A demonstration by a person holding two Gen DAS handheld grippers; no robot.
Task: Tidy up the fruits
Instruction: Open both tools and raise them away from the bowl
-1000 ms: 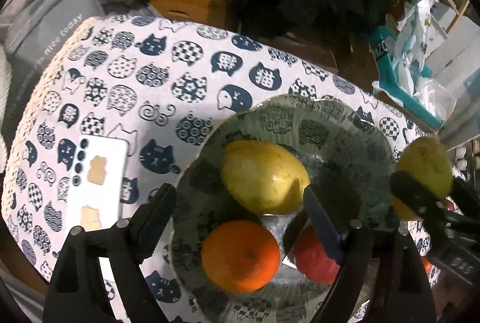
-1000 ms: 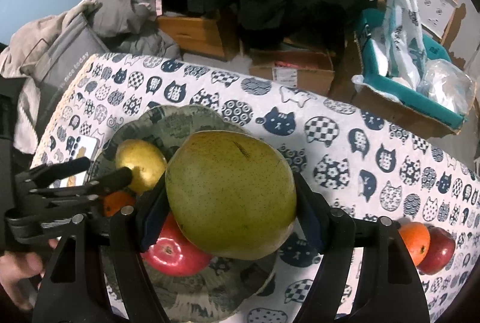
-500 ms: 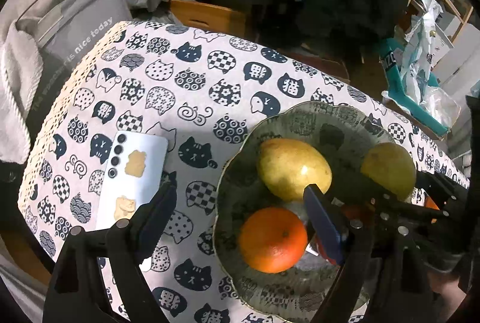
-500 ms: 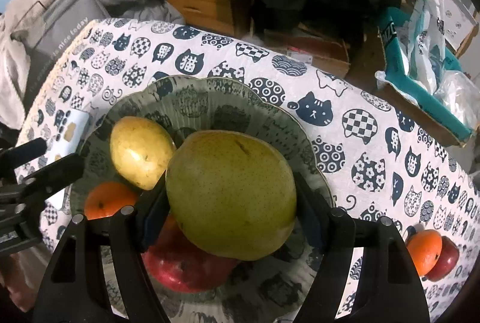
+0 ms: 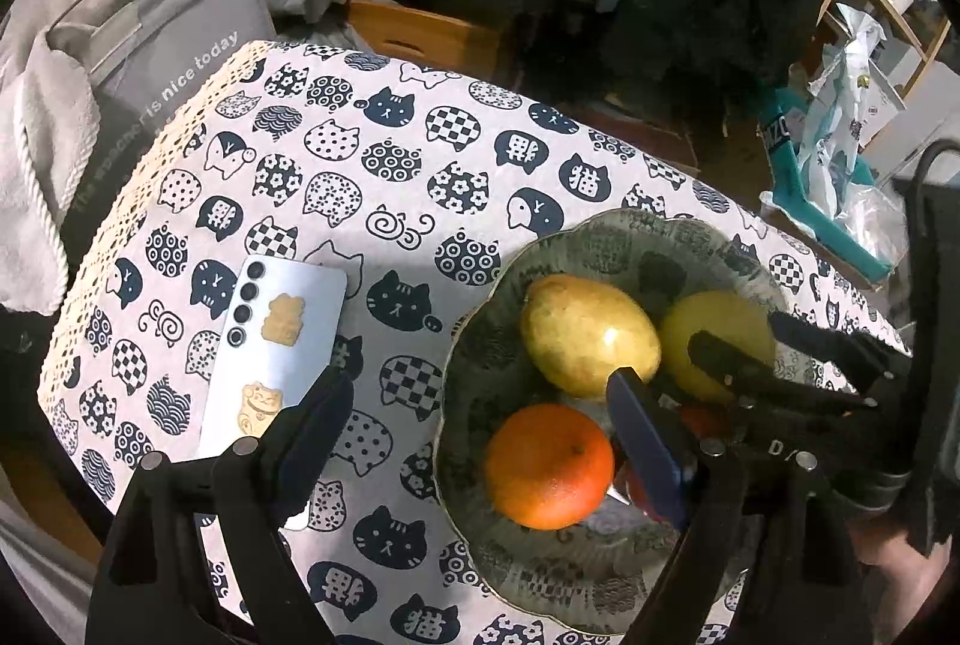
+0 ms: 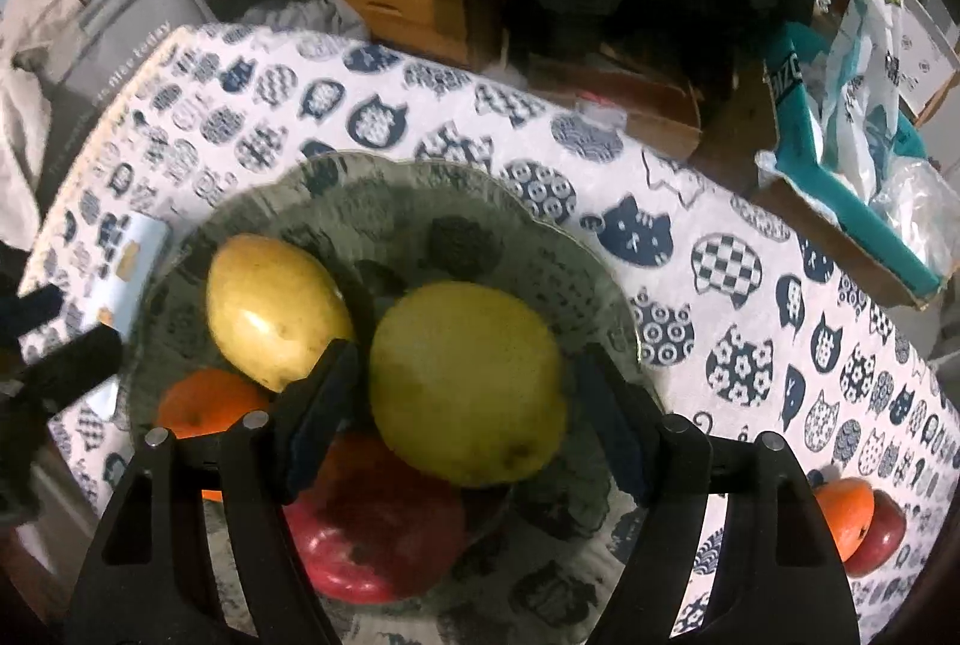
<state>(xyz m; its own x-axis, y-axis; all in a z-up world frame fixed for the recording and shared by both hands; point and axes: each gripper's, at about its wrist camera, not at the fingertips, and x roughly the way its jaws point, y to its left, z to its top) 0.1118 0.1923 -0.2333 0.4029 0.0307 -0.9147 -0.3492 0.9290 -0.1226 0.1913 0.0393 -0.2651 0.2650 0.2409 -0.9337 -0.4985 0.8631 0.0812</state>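
Observation:
A green patterned bowl (image 5: 480, 339) (image 6: 384, 183) on the cat-print cloth holds a yellow pear (image 5: 588, 333) (image 6: 270, 309), an orange (image 5: 549, 465) (image 6: 207, 402) and a red apple (image 6: 372, 531). A second green-yellow pear (image 6: 468, 384) (image 5: 714, 333) lies in the bowl between the fingers of my right gripper (image 6: 468, 429), whose jaws stand apart with gaps on both sides of it. My left gripper (image 5: 480, 441) is open and empty, low over the bowl's left rim.
A white phone (image 5: 276, 351) lies on the cloth left of the bowl. Another orange (image 6: 849, 513) and a red apple (image 6: 882, 534) sit on the cloth at the far right. Grey bag, boxes and a teal package stand beyond the table.
My right gripper lowered the green-yellow pear into the bowl and opened off it. My left gripper drew back to the left, bringing the phone into view.

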